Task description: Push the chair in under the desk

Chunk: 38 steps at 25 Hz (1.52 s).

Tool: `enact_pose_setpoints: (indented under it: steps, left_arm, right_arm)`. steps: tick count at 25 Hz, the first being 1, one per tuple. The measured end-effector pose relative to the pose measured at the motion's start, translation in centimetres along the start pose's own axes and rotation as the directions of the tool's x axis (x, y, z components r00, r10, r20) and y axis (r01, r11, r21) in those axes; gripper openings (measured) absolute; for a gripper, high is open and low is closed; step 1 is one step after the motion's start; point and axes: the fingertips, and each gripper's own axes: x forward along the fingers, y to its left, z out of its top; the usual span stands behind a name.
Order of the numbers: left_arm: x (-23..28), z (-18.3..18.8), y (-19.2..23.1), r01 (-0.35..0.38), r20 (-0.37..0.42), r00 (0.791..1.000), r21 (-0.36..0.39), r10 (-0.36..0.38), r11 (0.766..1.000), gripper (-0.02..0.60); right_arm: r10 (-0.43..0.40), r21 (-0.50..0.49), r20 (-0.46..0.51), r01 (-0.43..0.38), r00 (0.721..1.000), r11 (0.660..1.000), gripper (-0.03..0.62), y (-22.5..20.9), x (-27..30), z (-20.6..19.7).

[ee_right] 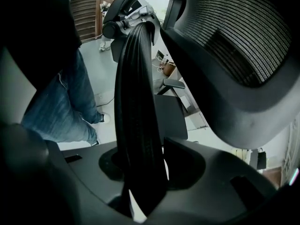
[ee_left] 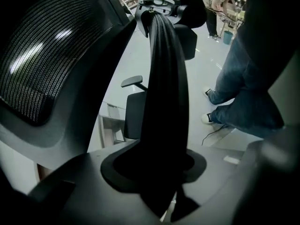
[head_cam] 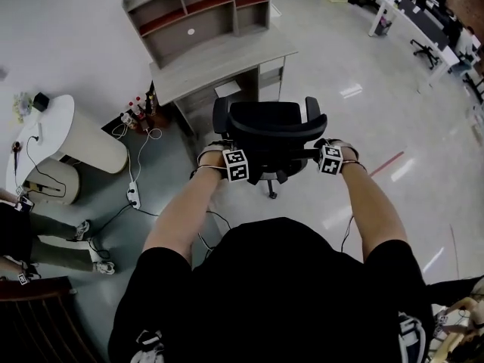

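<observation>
The black office chair stands on the floor just in front of the grey desk, its seat facing the desk's knee space. My left gripper holds the left edge of the chair's back and my right gripper holds the right edge. In the left gripper view, the back's black ribbed frame bar runs up between the jaws of the left gripper, with the mesh back to its left. The right gripper view shows the same bar clamped in the right gripper, mesh to its right.
A shelf unit sits on the desk. Bottles, a power strip and cables lie on the floor left of the desk. A white round table and a seated person's legs are at left. Other desks stand far right.
</observation>
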Motion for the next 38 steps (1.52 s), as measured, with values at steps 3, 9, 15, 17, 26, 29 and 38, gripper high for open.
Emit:
enact_pose_setpoints:
  steps: [3, 9, 15, 17, 26, 29, 38]
  left_arm:
    - [0.1, -2.9, 0.5, -0.007, -0.015, 1.0, -0.035, 0.006, 0.999, 0.15]
    - [0.1, -7.3, 1.5, -0.003, -0.043, 0.999, -0.106, -0.002, 0.994, 0.149]
    - [0.3, -9.8, 2.6, -0.022, -0.07, 0.997, -0.171, 0.01, 0.985, 0.147]
    - [0.4, -10.1, 3.1, -0.031, -0.078, 0.997, -0.191, 0.016, 0.981, 0.149]
    - [1.0, -10.5, 5.0, -0.06, -0.111, 0.993, -0.263, 0.032, 0.963, 0.135]
    - [1.3, -10.5, 5.9, -0.076, -0.118, 0.992, -0.277, 0.045, 0.958, 0.126]
    - [2.3, -11.2, 8.8, -0.094, -0.144, 0.988, -0.312, 0.051, 0.945, 0.115]
  right_arm:
    - [0.002, -0.036, 0.016, -0.002, 1.0, 0.999, 0.147, -1.6, 1.1, 2.8]
    - [0.021, -0.103, 0.025, -0.018, 0.999, 0.995, 0.15, -4.5, 3.0, 7.1]
    - [0.036, -0.174, 0.042, -0.028, 0.998, 0.984, 0.15, -7.3, 4.6, 9.7]
    - [0.042, -0.195, 0.053, -0.031, 0.998, 0.98, 0.15, -8.4, 5.0, 10.2]
    - [0.057, -0.287, 0.087, -0.03, 0.995, 0.957, 0.15, -12.9, 6.7, 11.4]
    - [0.064, -0.31, 0.095, -0.032, 0.993, 0.95, 0.15, -14.4, 7.4, 11.5]
    - [0.087, -0.347, 0.124, -0.039, 0.988, 0.937, 0.15, -18.2, 8.7, 12.8]
